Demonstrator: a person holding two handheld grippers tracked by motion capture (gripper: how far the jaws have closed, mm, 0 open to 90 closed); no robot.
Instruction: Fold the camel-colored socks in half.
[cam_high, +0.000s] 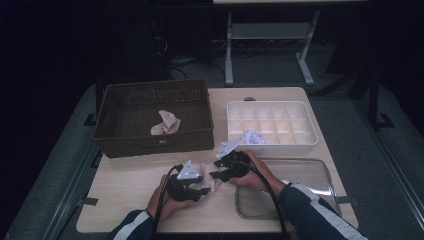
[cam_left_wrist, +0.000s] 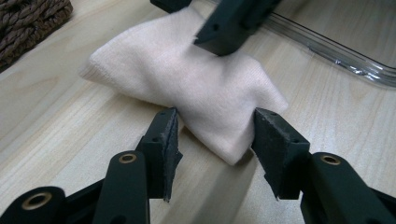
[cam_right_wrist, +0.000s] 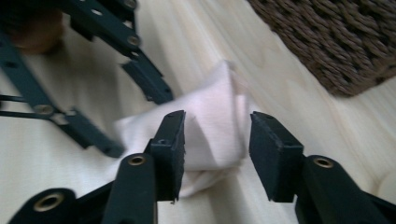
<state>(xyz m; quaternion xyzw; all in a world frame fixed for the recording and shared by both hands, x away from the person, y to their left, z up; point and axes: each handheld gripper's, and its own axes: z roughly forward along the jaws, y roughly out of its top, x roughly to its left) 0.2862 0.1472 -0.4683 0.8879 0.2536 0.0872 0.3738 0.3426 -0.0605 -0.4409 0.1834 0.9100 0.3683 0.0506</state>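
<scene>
A small cream folded cloth (cam_high: 212, 184) lies on the wooden table between my two grippers. In the left gripper view one corner of the cloth (cam_left_wrist: 187, 70) sits between the jaws of my left gripper (cam_left_wrist: 215, 135), which stand apart and do not squeeze it. From the other side my right gripper (cam_right_wrist: 217, 135) straddles a raised fold of the cloth (cam_right_wrist: 215, 107) with its jaws also apart. In the high view the left gripper (cam_high: 202, 189) and the right gripper (cam_high: 216, 175) face each other closely over the cloth.
A dark wicker basket (cam_high: 150, 140) at back left holds another crumpled cloth (cam_high: 165, 122). A white compartment box (cam_high: 272, 146) stands at back right with a small folded item (cam_high: 254, 137) in one cell. A clear tray (cam_high: 325, 172) lies under the right forearm.
</scene>
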